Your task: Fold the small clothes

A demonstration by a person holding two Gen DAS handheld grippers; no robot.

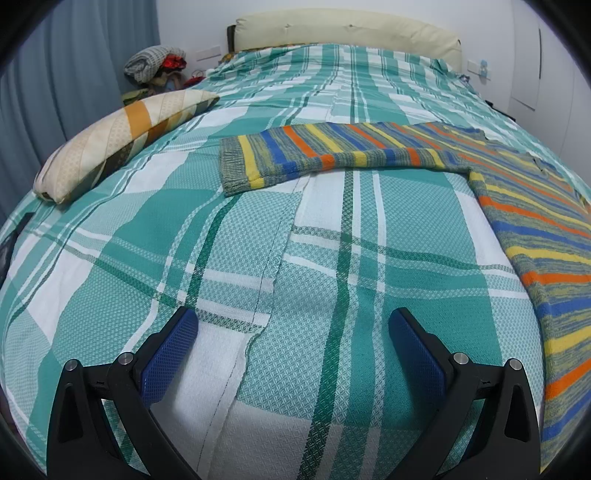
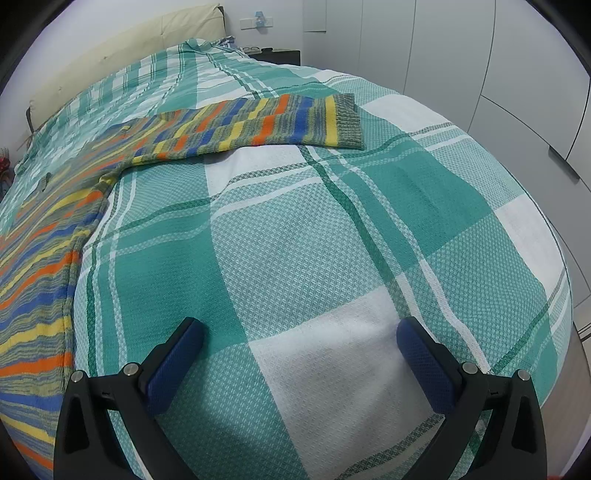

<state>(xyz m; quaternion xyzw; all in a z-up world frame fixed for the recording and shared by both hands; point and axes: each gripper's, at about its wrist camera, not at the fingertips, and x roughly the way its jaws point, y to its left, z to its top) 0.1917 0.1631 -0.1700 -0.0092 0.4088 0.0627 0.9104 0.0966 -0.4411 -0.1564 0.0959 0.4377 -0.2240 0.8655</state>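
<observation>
1. Left wrist view: the left gripper is held low over the bed, aimed along the mattress toward the headboard. Its two blue-padded fingers are spread wide apart and grip nothing; only the teal-and-white plaid bedspread shows between them.
2. Left wrist view: the striped knit sweater lies flat on the bedspread, ahead and to the right of the gripper and apart from it. The body runs down the right edge of the view. One sleeve extends leftward across the bed and ends in a grey ribbed cuff. Stripes are blue, orange, yellow and grey.
3. Left wrist view: a patterned pillow lies at the left side of the bed, well apart from the sweater.
4. Right wrist view: the right gripper is also held low over the bedspread, pointing up the bed. Its fingers are spread wide, holding nothing.
5. Right wrist view: the sweater body lies along the left edge; the other sleeve extends rightward ahead of the gripper, ribbed cuff at its end, flat.
</observation>
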